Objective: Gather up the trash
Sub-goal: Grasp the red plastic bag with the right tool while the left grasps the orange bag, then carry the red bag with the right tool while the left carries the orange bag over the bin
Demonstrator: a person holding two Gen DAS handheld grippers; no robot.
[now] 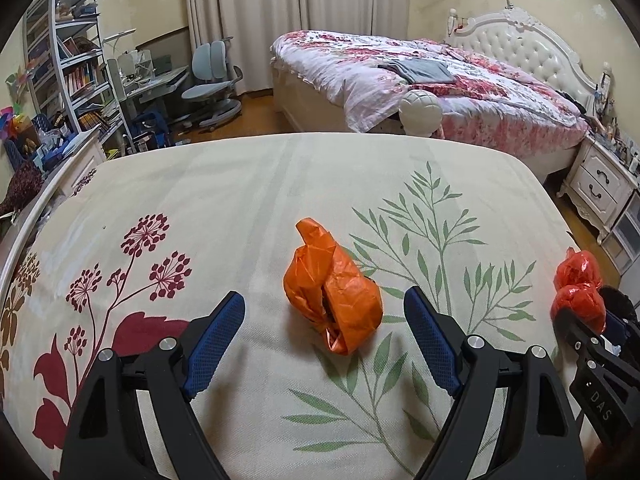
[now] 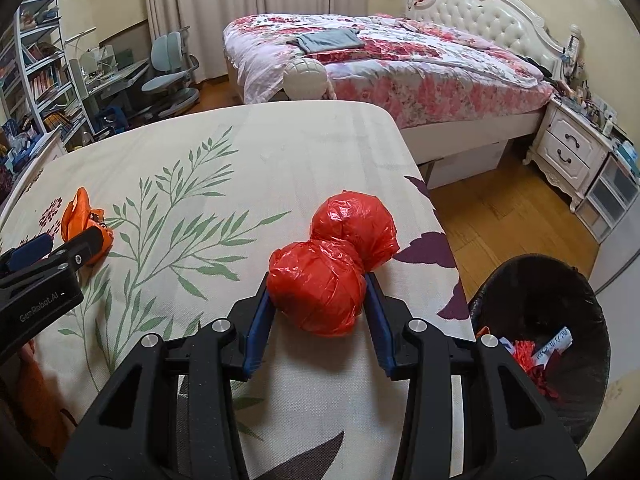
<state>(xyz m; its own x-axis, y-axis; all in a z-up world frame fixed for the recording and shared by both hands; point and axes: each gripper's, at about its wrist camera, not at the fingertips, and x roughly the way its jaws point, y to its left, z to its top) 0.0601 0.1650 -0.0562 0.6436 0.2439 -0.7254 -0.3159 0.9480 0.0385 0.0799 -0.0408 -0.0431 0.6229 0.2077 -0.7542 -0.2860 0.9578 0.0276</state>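
The right gripper (image 2: 316, 304) was clamped on the near lobe of a red plastic bundle (image 2: 320, 292), its blue pads pressed against both sides; the bundle's far lobe stuck out beyond the fingertips. The bundle sat over the near right corner of the floral bedspread (image 2: 280, 152), close to that edge. Just off the same edge, lower down and to the right, stood a black trash bin (image 2: 568, 280) with red scraps and white paper already inside.

The left gripper (image 1: 324, 320) stood with its jaws wide apart and nothing pressed between them. A crumpled orange plastic bag (image 1: 332, 296) lay on the bedspread between and just ahead of its fingertips, touched by neither pad, well to the left of the red bundle.

Past the far edge of the bedspread stood a bed with a pink flowered quilt (image 1: 460, 80), and to the left of it a grey desk chair (image 1: 212, 76).
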